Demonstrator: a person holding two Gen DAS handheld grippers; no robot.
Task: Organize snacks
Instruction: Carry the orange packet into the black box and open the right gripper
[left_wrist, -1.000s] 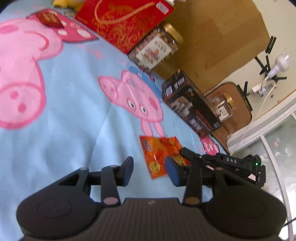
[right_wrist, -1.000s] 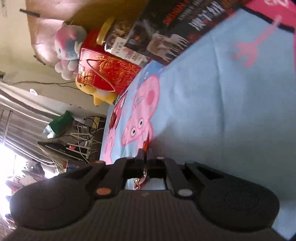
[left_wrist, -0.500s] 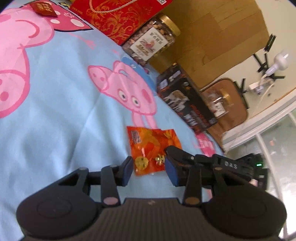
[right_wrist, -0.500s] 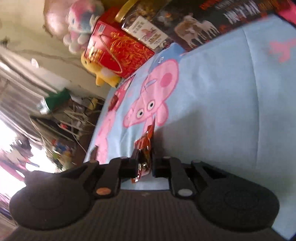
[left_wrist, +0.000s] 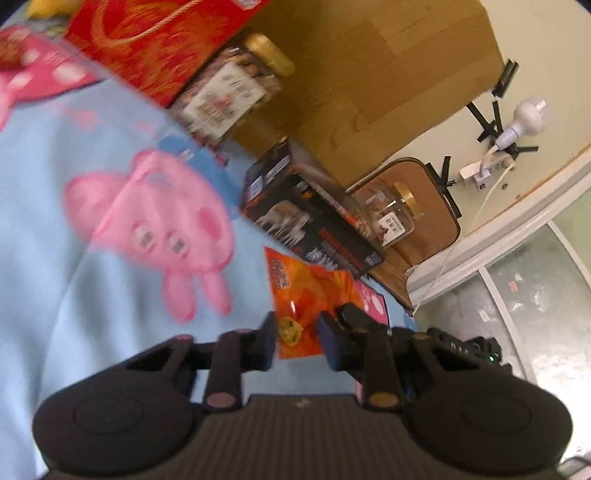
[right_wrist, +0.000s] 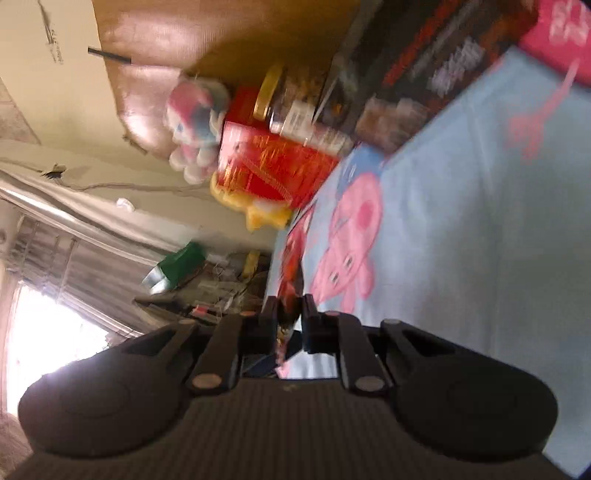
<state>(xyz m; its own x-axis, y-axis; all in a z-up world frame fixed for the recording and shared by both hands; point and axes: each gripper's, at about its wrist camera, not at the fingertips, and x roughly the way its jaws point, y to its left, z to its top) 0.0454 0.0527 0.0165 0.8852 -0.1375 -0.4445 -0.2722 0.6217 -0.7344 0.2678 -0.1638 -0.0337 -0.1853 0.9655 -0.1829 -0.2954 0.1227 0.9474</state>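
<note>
An orange snack packet (left_wrist: 314, 288) hangs just above the light-blue pig-print blanket (left_wrist: 74, 258). My right gripper (left_wrist: 343, 315) comes in from the right and is shut on the packet's right edge. In the right wrist view the packet (right_wrist: 290, 273) shows edge-on, pinched in my right gripper (right_wrist: 290, 314). My left gripper (left_wrist: 295, 343) straddles the packet's near corner. Its jaws are closing, a gap still shows, and the pads do not press on the packet.
Along the wooden headboard stand a black box (left_wrist: 314, 221), a gold-lidded nut jar (left_wrist: 229, 96), a red gift box (left_wrist: 155, 40) and a second jar (left_wrist: 391, 218). Plush toys (right_wrist: 195, 122) sit past the red box. The bed edge drops off at the right.
The left gripper has moved toward the black box and its jaws have narrowed around the packet's corner. The right gripper has kept its hold and lifted the packet slightly.
</note>
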